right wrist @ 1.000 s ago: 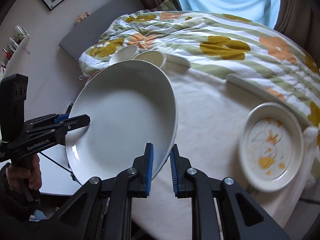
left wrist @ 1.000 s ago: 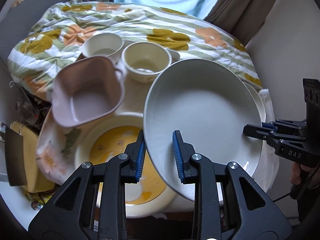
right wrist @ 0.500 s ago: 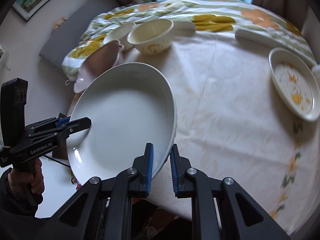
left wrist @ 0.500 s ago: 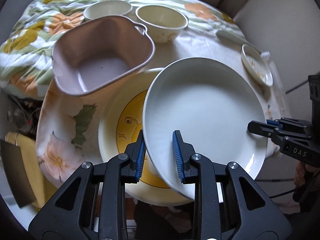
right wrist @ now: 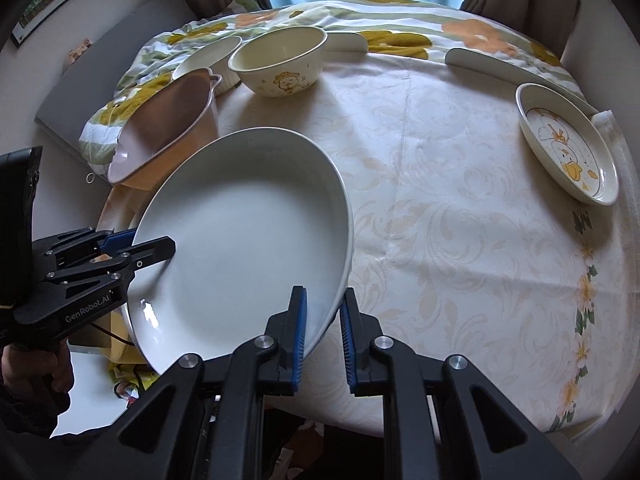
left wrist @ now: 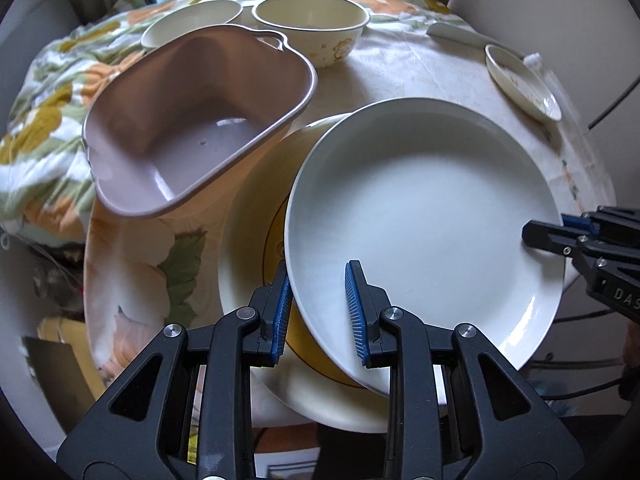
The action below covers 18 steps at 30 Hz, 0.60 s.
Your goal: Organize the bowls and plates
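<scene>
Both grippers hold one large white plate (left wrist: 424,216) by opposite rims. My left gripper (left wrist: 318,314) is shut on its near-left rim, my right gripper (right wrist: 322,338) on its right rim. The white plate (right wrist: 248,232) hangs tilted just above a cream plate with a yellow centre (left wrist: 256,240) at the table's left edge. A pink square bowl (left wrist: 200,120) stands behind the cream plate. Two cream bowls (right wrist: 280,60) stand at the back. A small duck-pattern plate (right wrist: 568,148) lies at the right.
A round table with a cream patterned cloth (right wrist: 460,220) holds everything. A floral quilt (right wrist: 400,24) lies behind it. The table edge drops off close to the left of the cream plate.
The white plate has come down and forward with both grippers, from high above the table to just over the yellow-centred plate. Both grips are unchanged.
</scene>
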Motion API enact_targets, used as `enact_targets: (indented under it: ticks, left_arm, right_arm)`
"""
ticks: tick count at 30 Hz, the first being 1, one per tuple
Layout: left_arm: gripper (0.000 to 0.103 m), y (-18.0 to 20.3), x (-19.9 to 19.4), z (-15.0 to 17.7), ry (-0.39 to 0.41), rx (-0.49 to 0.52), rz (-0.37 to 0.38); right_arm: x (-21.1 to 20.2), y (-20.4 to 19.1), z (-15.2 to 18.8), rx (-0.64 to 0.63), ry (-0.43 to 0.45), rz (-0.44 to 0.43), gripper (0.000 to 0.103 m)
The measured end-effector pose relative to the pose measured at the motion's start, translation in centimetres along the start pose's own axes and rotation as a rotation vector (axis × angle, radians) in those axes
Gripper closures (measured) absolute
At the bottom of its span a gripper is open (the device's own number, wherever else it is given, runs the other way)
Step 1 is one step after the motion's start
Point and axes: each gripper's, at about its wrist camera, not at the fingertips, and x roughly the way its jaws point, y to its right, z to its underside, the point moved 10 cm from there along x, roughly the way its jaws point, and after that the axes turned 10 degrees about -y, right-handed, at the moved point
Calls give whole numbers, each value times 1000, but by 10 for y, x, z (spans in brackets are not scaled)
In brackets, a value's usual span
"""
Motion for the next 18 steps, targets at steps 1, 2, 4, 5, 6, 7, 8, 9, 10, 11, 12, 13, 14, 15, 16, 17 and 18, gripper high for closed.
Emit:
enact_targets:
  ticks: [1, 2, 4, 5, 6, 7, 8, 9, 10, 11, 12, 13, 14, 15, 16, 17, 18]
  left_arm:
    - [79, 1, 2, 0, 0, 7, -14]
    - [79, 1, 3, 1, -2, 13, -24]
    - [80, 0, 5, 2, 2, 27, -60]
    - [79, 1, 5, 3, 9, 36, -74]
    - [79, 2, 5, 2, 13, 44, -87]
    - [79, 2, 5, 1, 18, 56, -109]
    - [79, 3, 4, 1, 21, 66, -129]
    - [79, 4, 4, 1, 26, 76, -150]
    - [79, 4, 4, 1, 29, 85, -169]
    - [79, 4, 4, 1, 31, 93, -186]
    - [79, 4, 4, 0, 33, 98, -199]
    - [79, 4, 3, 0, 35, 103, -213]
    - [79, 3, 3, 1, 35, 107, -224]
    - [79, 2, 3, 1, 36, 112, -241]
    - [79, 1, 2, 2, 36, 117, -255]
    - [79, 0, 1, 3, 37, 123, -273]
    - [79, -1, 1, 4, 38, 124, -282]
  right_arm:
    - [0, 0, 1, 0, 0, 6, 88]
    - [1, 0, 1, -2, 0, 13, 88]
    - [1, -2, 2, -6, 2, 24, 88]
    - [1, -3, 2, -14, 3, 35, 88]
    - [1, -4, 2, -19, 4, 48, 88]
    - [1, -4, 2, -25, 6, 58, 88]
    - [1, -4, 1, -27, 7, 64, 88]
    - [1, -4, 1, -27, 6, 66, 88]
    - [1, -5, 1, -31, 6, 69, 88]
    - [1, -5, 1, -39, 5, 77, 88]
    - [2, -6, 1, -44, 5, 83, 88]
    - [2, -7, 1, -51, 3, 90, 88]
    - [3, -8, 1, -57, 2, 95, 88]
    - [4, -9, 0, -59, 2, 97, 88]
    - [5, -10, 0, -64, 1, 99, 88]
    - [6, -11, 0, -68, -1, 101, 88]
    - [7, -13, 0, -72, -4, 105, 88]
